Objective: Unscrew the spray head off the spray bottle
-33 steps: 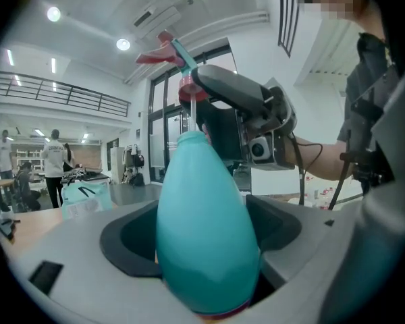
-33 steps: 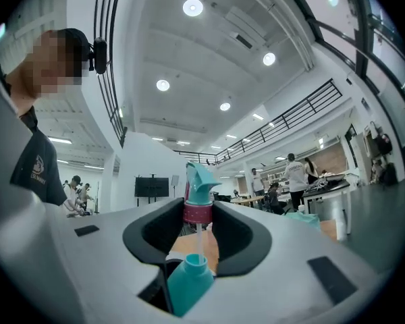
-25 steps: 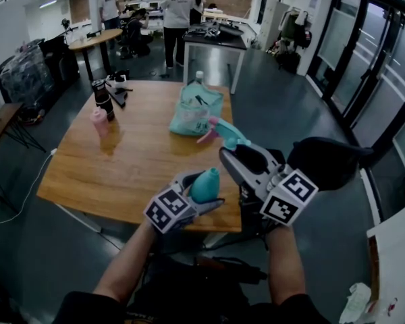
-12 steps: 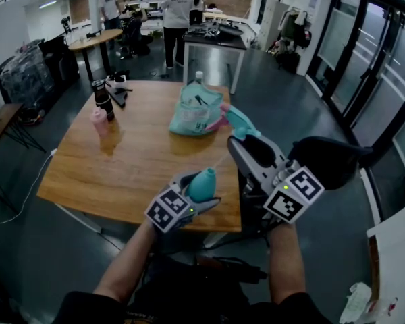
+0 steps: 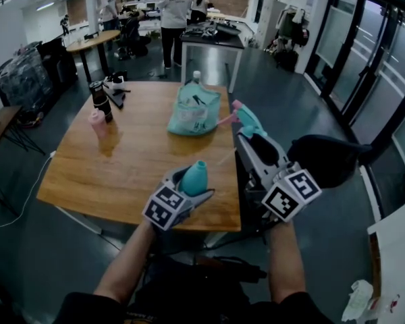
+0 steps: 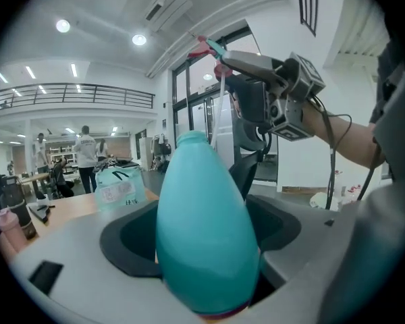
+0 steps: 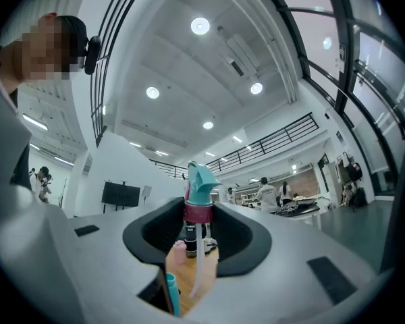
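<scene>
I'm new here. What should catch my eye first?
A teal bottle, neck bare, is gripped in the left tongs at the front edge of the wooden table. Beside it, the right tongs hold its spray head aloft, its thin tube dangling free. Behind them a teal bag sits on that table.

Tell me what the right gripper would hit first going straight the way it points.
Probably nothing near. The right gripper, its jaws shut on the spray head, tilts upward over the wooden table; the pink bottle and dark bottle lie below its line. Way looks free, though depth is unclear.
</scene>
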